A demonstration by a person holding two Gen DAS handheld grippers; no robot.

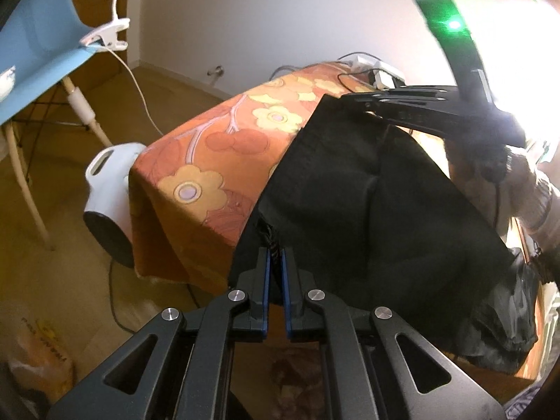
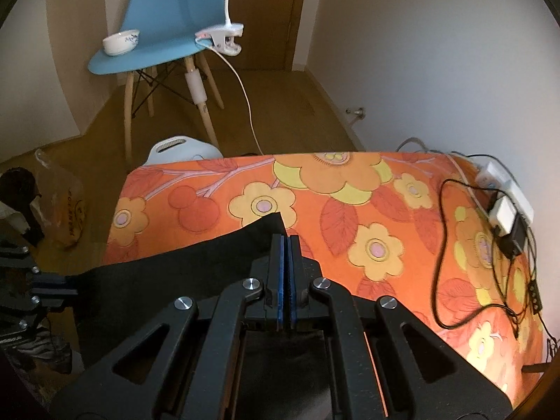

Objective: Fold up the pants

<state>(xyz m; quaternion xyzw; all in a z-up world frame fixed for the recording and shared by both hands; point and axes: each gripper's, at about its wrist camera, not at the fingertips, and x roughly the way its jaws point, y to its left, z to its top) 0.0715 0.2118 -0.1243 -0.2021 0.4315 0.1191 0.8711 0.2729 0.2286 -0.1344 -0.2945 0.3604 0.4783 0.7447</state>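
Left gripper (image 1: 274, 260): black two-finger unit with blue pads, jaws together and clamped on a hem edge of the black fabric pants (image 1: 367, 203), at the corner that overhangs the near end of the table. Loose threads show at the pinch point.

Right gripper (image 2: 287, 245): same type, jaws together and clamped on the far corner of the pants (image 2: 196, 262). In the left wrist view this gripper (image 1: 371, 103) is seen holding that corner raised above the cloth.

Location of the pants: spread between the two grippers over the table covered in an orange floral cloth (image 2: 367, 210), one portion bunched and hanging off the table edge toward the person's hand (image 1: 514, 171).

Handling assessment: the pants appear light, soft and limp. They sag between the grips and will not hold a crease unaided. Judged non-fragile. The weave looks matte, so slip in the pads is unlikely, though the cloth beneath may drag along. Best holds are hems and corners, as presently taken; seams give a firmer bite.

Containers: a white bowl with blue pattern (image 2: 120, 41) sits on the blue plastic chair (image 2: 168, 10) beyond the table; contents cannot be seen. A clear plastic bag (image 2: 64, 206) stands on the floor left of the table; contents indistinct.

Other: black cables and white adapters (image 2: 504, 203) lie on the table's right end, well apart from the pants.
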